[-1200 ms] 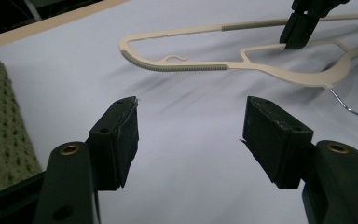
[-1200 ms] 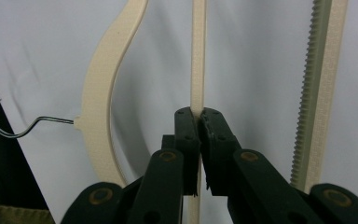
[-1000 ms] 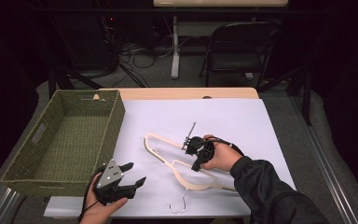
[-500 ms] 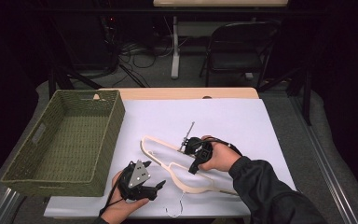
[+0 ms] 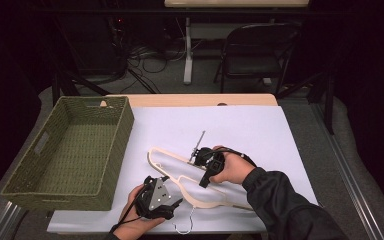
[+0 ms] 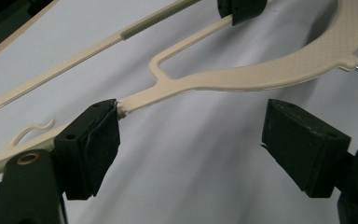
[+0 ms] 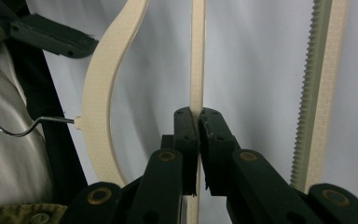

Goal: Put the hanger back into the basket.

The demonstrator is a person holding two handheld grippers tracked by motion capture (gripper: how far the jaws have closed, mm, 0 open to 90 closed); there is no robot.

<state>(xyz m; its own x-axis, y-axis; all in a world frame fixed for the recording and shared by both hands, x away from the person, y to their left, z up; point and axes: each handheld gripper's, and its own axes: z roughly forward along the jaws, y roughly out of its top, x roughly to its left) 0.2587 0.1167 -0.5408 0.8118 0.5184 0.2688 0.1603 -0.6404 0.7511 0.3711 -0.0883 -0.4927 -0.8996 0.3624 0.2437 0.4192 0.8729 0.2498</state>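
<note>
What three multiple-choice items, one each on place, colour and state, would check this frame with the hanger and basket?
1. Where does the basket stand?
A. at the table's left side
B. at the table's right side
C. on the chair

2. What colour is the hanger?
A. red
B. cream
C. blue

3. How does the right gripper stand?
A. open, above the basket
B. open, beside the hook
C. shut on a thin bar of the hanger

Answers:
1 A, the high view shows it left of the white sheet.
2 B, its plastic body is cream with a metal hook.
3 C, the right gripper view shows both pads pressed on the bar, while the left gripper, whose jaws have just been opening, stands open with nothing between its pads.
</note>
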